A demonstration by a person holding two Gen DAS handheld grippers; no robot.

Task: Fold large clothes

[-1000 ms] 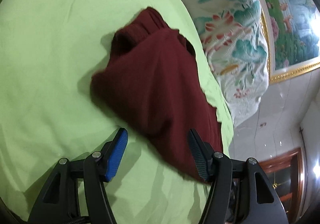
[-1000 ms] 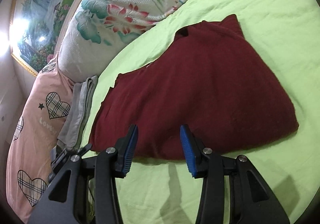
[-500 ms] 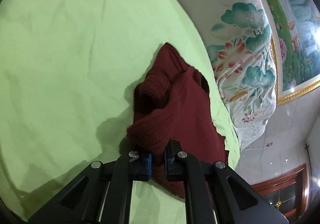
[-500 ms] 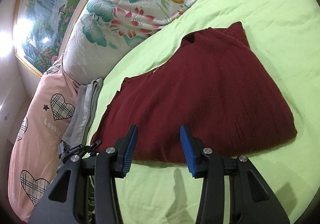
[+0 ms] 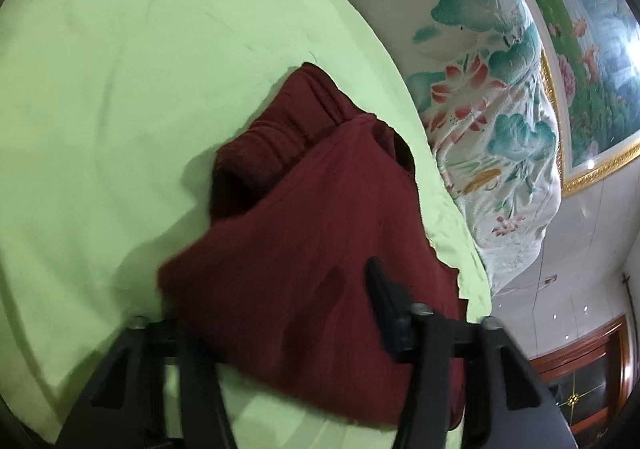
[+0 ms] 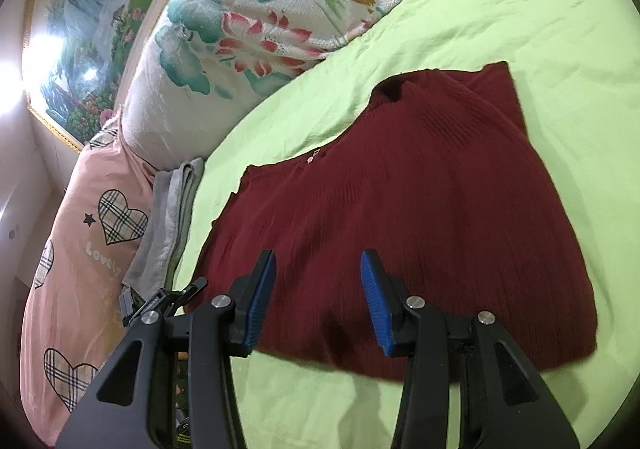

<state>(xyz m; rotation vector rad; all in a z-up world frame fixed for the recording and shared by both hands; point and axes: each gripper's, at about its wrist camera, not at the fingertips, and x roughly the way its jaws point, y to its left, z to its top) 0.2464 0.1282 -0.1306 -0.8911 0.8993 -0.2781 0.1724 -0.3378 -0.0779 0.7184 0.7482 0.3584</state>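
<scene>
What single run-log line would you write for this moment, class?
task: fold large clothes | garment: maroon sweater flat on green sheet | left hand-held gripper: open over sweater | right hand-held gripper: open at near edge

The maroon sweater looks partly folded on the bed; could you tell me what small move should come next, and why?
Probably lower the right gripper onto the near hem of the maroon sweater and close. Its jaws are open and empty just above that edge, and the sweater lies flat on the green sheet. The left gripper also looks open.
</scene>
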